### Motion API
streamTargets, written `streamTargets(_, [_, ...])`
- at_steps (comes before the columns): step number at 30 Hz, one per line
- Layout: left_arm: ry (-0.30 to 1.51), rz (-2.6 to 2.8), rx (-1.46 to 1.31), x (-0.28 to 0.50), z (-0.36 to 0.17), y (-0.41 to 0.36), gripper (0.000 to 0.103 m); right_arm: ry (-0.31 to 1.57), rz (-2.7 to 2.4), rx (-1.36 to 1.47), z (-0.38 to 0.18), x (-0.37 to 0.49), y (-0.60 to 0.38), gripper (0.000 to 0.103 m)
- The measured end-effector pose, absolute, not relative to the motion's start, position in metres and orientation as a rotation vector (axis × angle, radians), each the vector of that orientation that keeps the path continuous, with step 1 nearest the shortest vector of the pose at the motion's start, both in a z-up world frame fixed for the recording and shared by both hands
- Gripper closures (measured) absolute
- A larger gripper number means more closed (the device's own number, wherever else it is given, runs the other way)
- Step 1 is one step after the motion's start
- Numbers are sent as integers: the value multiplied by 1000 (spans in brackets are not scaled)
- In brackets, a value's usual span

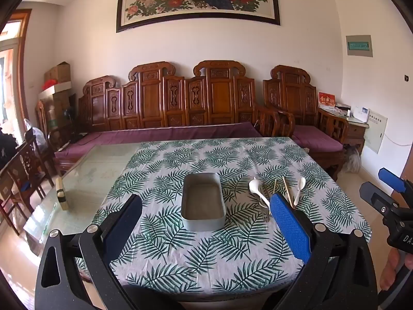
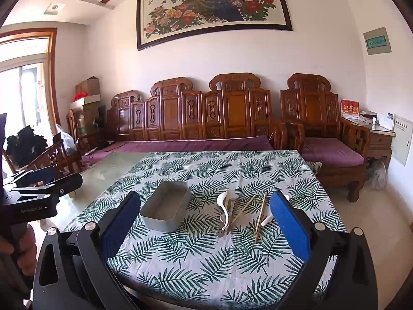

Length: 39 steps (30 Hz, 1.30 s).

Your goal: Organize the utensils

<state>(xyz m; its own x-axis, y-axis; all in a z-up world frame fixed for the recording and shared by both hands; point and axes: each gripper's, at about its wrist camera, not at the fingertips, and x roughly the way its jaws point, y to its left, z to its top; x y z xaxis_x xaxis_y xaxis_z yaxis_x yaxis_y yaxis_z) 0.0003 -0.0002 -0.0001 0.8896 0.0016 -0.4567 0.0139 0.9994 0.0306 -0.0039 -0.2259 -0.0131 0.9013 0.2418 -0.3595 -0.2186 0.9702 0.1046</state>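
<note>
Both grippers, left gripper (image 1: 206, 222) and right gripper (image 2: 205, 222), were held with jaws wide apart and empty, short of the table, presumably readied. Spoons (image 2: 225, 208) and chopsticks (image 2: 260, 217) were laid loose beside the empty tin (image 2: 165, 210), awaiting collection.

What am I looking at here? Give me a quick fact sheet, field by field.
setting: table with leaf-print cloth, wooden sofa behind
container: metal tin, empty
utensils: two white spoons, chopsticks, a metal utensil, all lying on the cloth to the right of the tin
left gripper: open, holding nothing
right gripper: open, holding nothing
progress: nothing in the tin yet
</note>
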Motion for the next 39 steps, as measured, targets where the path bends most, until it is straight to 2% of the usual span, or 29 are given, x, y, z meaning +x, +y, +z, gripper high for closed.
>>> streamTargets(39, [478,-4,34,-1,-2,0,7,379,240,66,-10,-7,-220,2])
